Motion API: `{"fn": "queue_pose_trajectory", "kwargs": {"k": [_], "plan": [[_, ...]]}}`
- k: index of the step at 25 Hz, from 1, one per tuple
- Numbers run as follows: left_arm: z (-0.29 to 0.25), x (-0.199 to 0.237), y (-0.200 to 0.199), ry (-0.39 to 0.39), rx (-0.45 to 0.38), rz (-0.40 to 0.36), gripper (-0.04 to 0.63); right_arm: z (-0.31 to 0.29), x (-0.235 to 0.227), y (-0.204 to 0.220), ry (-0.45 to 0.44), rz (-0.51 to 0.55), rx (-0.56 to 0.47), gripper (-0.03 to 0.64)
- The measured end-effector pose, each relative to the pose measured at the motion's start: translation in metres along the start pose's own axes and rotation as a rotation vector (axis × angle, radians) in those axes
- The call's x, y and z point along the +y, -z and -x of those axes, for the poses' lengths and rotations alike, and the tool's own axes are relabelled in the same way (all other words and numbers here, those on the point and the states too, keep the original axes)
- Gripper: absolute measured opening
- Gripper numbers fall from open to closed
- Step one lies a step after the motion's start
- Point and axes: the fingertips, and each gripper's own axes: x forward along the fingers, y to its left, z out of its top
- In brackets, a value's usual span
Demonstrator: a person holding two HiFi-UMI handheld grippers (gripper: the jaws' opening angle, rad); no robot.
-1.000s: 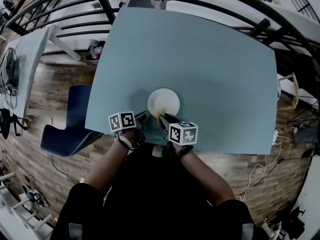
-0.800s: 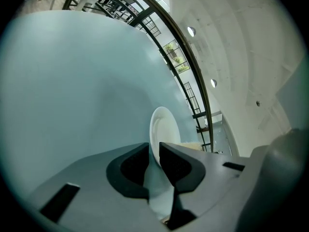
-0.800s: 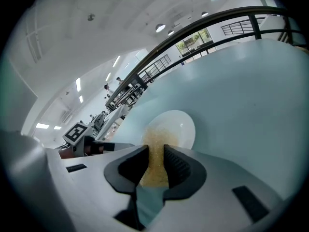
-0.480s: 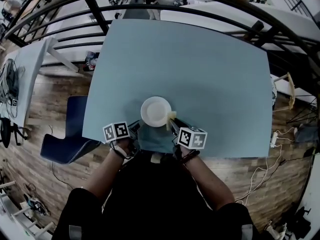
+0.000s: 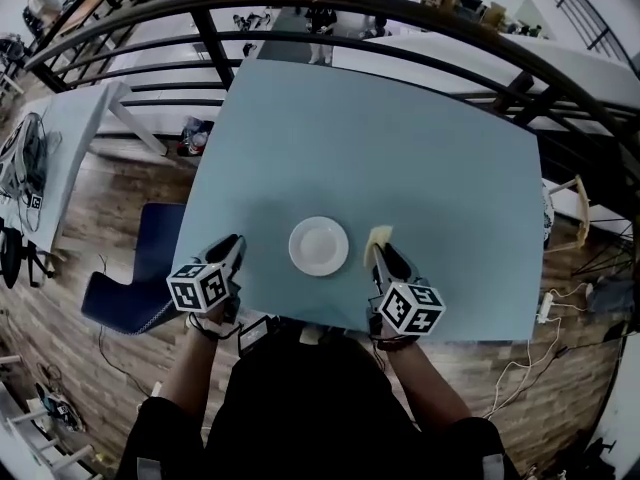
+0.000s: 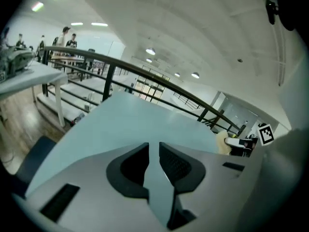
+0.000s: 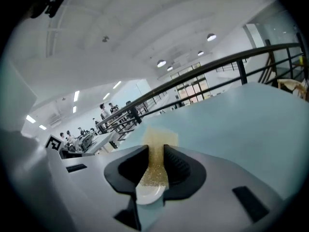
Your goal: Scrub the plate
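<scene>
Blue-grey table (image 5: pixel 400 148) is taking up most of the head view. White plate (image 5: pixel 319 246) is sitting flat near its front edge, between the two grippers and touching neither. Left gripper (image 5: pixel 233 244) is hovering left of the plate, its jaws showing only a narrow gap with bare table visible through it. Right gripper (image 5: pixel 379 254) is pinching a yellow sponge (image 7: pixel 157 151), which is sticking out past its jaw tips, just right of the plate.
</scene>
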Motion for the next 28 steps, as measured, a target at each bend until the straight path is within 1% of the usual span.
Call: {"fn": "queue_pose_trajectory", "kwargs": {"k": [2,4,6,8,10,12,13,14,15,16,17,18,19,21,23,26,28], "plan": [[0.021,-0.011,-0.036,0.015,-0.074,-0.052,0.075,0.011,0.013,-0.029,-0.020,0.040,-0.069,0.104],[0.043,-0.033,-0.070,0.049,-0.154,-0.111,0.075,0.022,0.029,-0.054,-0.053,0.089,-0.122,0.104],[0.063,-0.065,-0.097,0.090,-0.223,-0.201,0.075,0.032,0.048,-0.072,-0.099,0.147,-0.162,0.104],[0.077,-0.100,-0.114,0.137,-0.272,-0.306,0.075,0.042,0.068,-0.087,-0.141,0.205,-0.195,0.104],[0.086,-0.130,-0.123,0.179,-0.300,-0.400,0.075,0.052,0.087,-0.096,-0.171,0.257,-0.223,0.104],[0.093,-0.154,-0.126,0.209,-0.311,-0.464,0.075,0.062,0.104,-0.102,-0.200,0.301,-0.248,0.104],[0.095,-0.164,-0.127,0.228,-0.321,-0.471,0.074,0.067,0.111,-0.104,-0.217,0.317,-0.262,0.104],[0.095,-0.174,-0.128,0.256,-0.336,-0.448,0.075,0.071,0.119,-0.107,-0.236,0.322,-0.276,0.104],[0.093,-0.182,-0.129,0.293,-0.350,-0.393,0.074,0.073,0.125,-0.108,-0.257,0.313,-0.290,0.104],[0.089,-0.190,-0.127,0.336,-0.356,-0.319,0.074,0.074,0.131,-0.109,-0.279,0.290,-0.299,0.104],[0.084,-0.197,-0.121,0.378,-0.350,-0.256,0.074,0.073,0.136,-0.107,-0.299,0.264,-0.303,0.104],[0.078,-0.202,-0.111,0.408,-0.333,-0.222,0.074,0.072,0.143,-0.102,-0.314,0.244,-0.301,0.104],[0.073,-0.205,-0.100,0.418,-0.311,-0.218,0.074,0.069,0.149,-0.094,-0.323,0.236,-0.293,0.104],[0.065,-0.205,-0.080,0.413,-0.266,-0.234,0.074,0.063,0.159,-0.077,-0.332,0.247,-0.264,0.104],[0.060,-0.205,-0.070,0.426,-0.236,-0.226,0.074,0.057,0.161,-0.063,-0.345,0.250,-0.225,0.104],[0.055,-0.201,-0.071,0.432,-0.229,-0.221,0.074,0.047,0.160,-0.052,-0.371,0.213,-0.175,0.104],[0.055,-0.197,-0.070,0.425,-0.231,-0.215,0.074,0.044,0.166,-0.047,-0.388,0.210,-0.161,0.104]]}}
